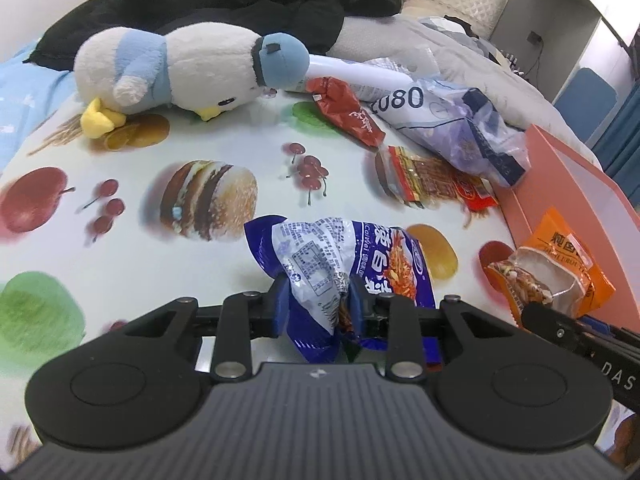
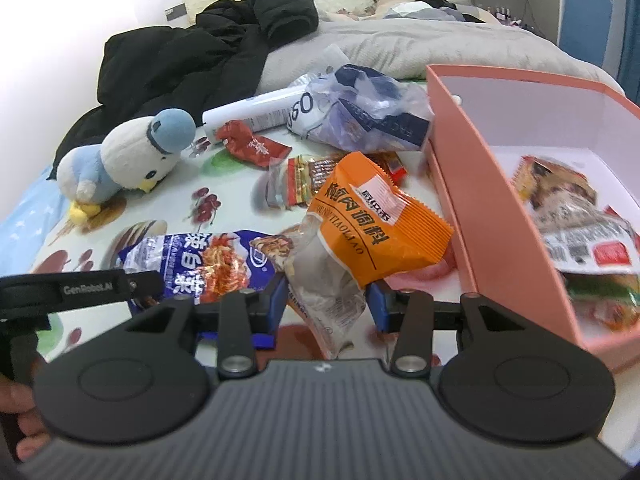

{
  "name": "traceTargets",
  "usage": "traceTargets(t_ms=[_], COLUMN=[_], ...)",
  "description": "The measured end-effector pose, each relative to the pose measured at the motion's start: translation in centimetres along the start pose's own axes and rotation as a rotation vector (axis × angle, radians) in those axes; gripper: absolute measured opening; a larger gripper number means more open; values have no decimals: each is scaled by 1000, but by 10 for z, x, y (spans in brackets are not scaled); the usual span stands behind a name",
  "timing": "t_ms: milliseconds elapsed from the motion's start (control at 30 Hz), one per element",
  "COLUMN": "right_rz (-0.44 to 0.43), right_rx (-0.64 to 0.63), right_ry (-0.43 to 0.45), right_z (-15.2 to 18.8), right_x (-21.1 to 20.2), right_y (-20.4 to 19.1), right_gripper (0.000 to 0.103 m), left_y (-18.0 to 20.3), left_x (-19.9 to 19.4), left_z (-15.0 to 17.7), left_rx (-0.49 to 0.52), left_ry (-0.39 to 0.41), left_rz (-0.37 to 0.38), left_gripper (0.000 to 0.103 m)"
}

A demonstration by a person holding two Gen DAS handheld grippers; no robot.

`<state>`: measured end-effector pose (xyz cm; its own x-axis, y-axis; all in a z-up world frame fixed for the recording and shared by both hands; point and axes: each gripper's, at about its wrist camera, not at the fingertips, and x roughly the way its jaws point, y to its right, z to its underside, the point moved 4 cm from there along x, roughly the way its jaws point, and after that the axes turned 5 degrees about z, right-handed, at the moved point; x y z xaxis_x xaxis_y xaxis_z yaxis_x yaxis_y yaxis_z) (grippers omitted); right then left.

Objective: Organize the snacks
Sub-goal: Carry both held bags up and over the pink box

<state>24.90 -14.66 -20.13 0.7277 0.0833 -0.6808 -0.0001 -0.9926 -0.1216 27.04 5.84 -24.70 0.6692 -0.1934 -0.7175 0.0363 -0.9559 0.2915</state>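
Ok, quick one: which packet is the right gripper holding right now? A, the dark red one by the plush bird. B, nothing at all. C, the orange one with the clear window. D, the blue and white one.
C: in the right wrist view the right gripper has its blue pads closed on the orange packet, beside the pink box.

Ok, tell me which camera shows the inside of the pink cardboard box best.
The right wrist view: the pink cardboard box lies open there, packets visible inside. The left wrist view catches only its outer wall at the right edge.
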Motion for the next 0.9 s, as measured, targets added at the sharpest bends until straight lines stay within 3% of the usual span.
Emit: traceTargets(t_ms=[433,900], right_rz=[-4,28], right_rx=[3,67], right_ry=[35,120], right_z=[11,5], right_x=[-80,-162], right_y=[17,52], right_gripper=[46,46], left_y=[15,71], left_x=[-86,-161], left_z=[20,17], left_rx=[-36,9], left_ry=[29,103], left_rz=[13,92], left_gripper=[34,34])
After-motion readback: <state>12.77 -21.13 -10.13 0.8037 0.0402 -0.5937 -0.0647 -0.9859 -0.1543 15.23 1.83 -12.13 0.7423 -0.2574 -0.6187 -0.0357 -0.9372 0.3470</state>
